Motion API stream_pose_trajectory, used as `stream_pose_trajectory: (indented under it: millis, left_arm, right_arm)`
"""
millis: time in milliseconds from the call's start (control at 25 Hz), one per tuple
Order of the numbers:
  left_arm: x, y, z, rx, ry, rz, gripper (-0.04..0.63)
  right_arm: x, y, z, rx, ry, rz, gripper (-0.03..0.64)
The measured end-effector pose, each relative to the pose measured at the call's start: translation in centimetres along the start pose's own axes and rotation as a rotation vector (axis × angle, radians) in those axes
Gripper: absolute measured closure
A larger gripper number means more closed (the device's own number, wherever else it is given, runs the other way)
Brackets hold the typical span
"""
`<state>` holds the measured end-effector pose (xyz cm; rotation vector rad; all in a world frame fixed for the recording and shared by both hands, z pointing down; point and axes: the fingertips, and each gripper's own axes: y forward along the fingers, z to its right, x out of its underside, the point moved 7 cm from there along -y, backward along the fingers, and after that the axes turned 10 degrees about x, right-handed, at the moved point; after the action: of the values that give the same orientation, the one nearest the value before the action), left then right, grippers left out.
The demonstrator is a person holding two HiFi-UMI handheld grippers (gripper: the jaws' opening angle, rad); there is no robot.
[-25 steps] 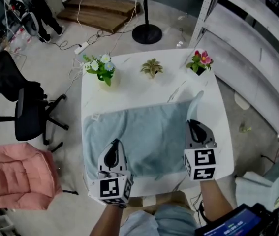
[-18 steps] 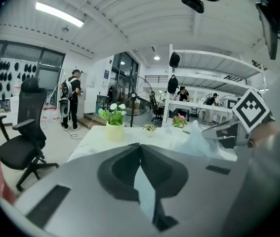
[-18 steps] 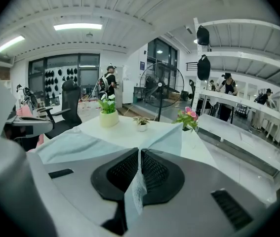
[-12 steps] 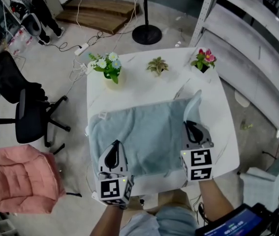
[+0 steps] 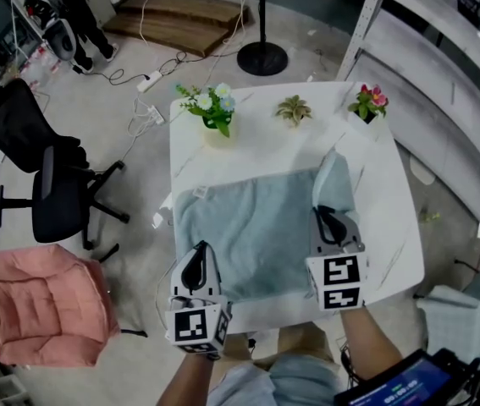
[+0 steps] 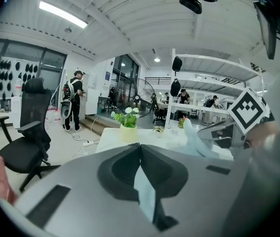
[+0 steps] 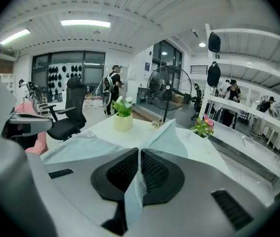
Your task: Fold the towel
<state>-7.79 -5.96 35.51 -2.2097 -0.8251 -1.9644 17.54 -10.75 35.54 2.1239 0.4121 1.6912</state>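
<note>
both corners pinched: my left gripper [image 5: 194,271] and right gripper [image 5: 331,220] clamp the towel [image 5: 252,227], lying mostly flat on the table [image 5: 379,184]; the fold looks barely begun.

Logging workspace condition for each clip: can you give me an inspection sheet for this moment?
Surface: white table, partly bare.
Job's things: light blue towel spread out, its right edge lifted.
Clutter: white-flowered plant, small green plant, pink-flowered plant along the far edge, off the towel.
Grippers: left gripper and right gripper each shut on towel fabric.
Cables: power strip and cords on the floor beyond the table.
Surroundings: black office chair, pink cushioned seat, fan stand, shelving.
</note>
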Motion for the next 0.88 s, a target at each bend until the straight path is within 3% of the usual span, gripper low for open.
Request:
stream_pose_trajectory:
  millis: [880]
  left_arm:
    - [1.7, -6.1, -8.1, -0.034, -0.040, -0.001, 0.588]
  right_arm:
    - [-1.9, 0.1, -13.7, -0.120, -0.021, -0.024, 0.581]
